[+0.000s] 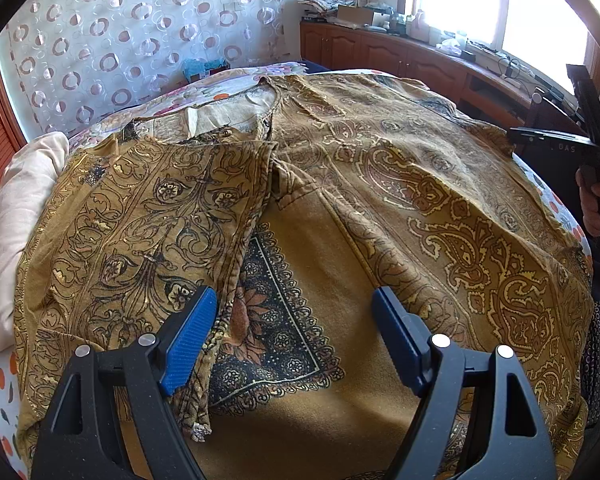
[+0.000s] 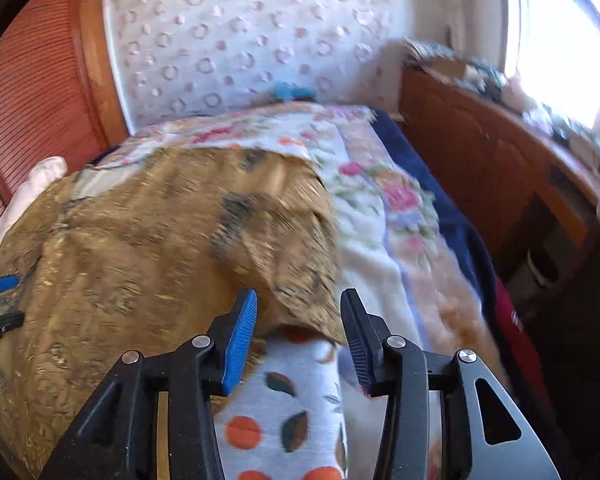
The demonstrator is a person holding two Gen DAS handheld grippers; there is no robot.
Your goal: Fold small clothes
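A mustard-brown top with paisley and floral print [image 1: 400, 184] lies spread on the bed. Its left side [image 1: 140, 220] is folded inward over the front. My left gripper [image 1: 294, 296] hovers open above the lower front, with nothing between its blue pads. In the right wrist view the top [image 2: 120, 264] is blurred, and its right corner [image 2: 300, 304] lies just past the fingertips of my right gripper [image 2: 299, 300]. That gripper's pads stand apart and do not press the cloth. The right gripper [image 1: 580, 148] also shows at the far right of the left wrist view, held by a hand [image 1: 594, 208].
A cream pillow [image 1: 16, 220] sits left of the top. Under it lie a dotted white sheet [image 2: 284, 400] and a floral blanket [image 2: 384, 200]. A wooden cabinet [image 1: 380, 52] with clutter runs below the window. A circle-patterned curtain [image 1: 120, 32] hangs behind the bed.
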